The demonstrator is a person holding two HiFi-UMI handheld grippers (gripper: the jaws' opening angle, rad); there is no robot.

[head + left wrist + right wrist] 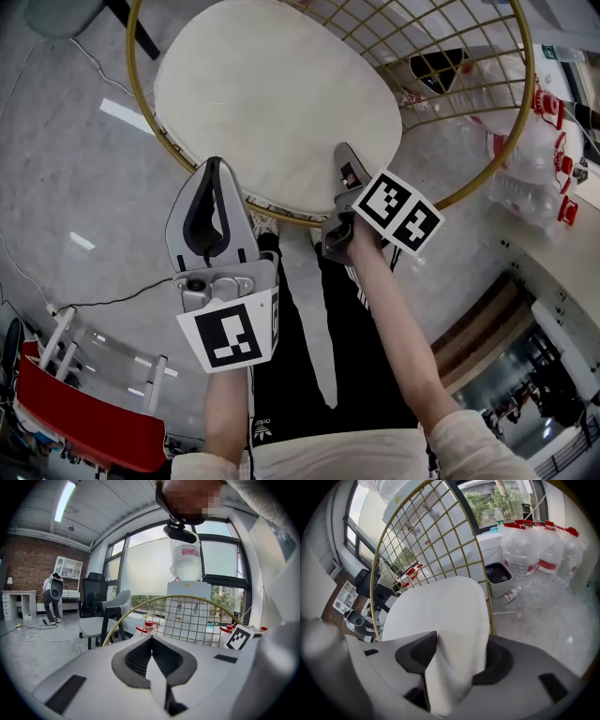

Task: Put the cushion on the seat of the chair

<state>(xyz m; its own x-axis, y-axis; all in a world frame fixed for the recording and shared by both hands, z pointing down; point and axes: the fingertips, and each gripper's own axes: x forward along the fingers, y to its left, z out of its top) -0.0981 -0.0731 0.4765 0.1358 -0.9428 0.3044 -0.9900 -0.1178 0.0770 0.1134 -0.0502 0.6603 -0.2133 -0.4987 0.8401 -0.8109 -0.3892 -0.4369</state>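
Observation:
A round cream cushion (272, 94) lies on the seat inside the gold wire chair (138, 89). In the right gripper view the cushion (436, 611) spreads ahead, below the wire back (440, 541). My right gripper (342, 152) is at the cushion's near edge. Its jaws stand apart, and a fold of the cushion lies between them (461, 637). My left gripper (214, 164) hovers over the near left edge, higher up. Its jaws meet at the tips (151, 638), and only the chair's wire back (187, 620) shows beyond them.
Large water bottles (534, 555) and a small bin (499, 576) stand on the floor beyond the chair. An office chair (101, 616) and a standing person (52, 597) are farther off. A cable (103, 305) and a red object (84, 412) lie near my left.

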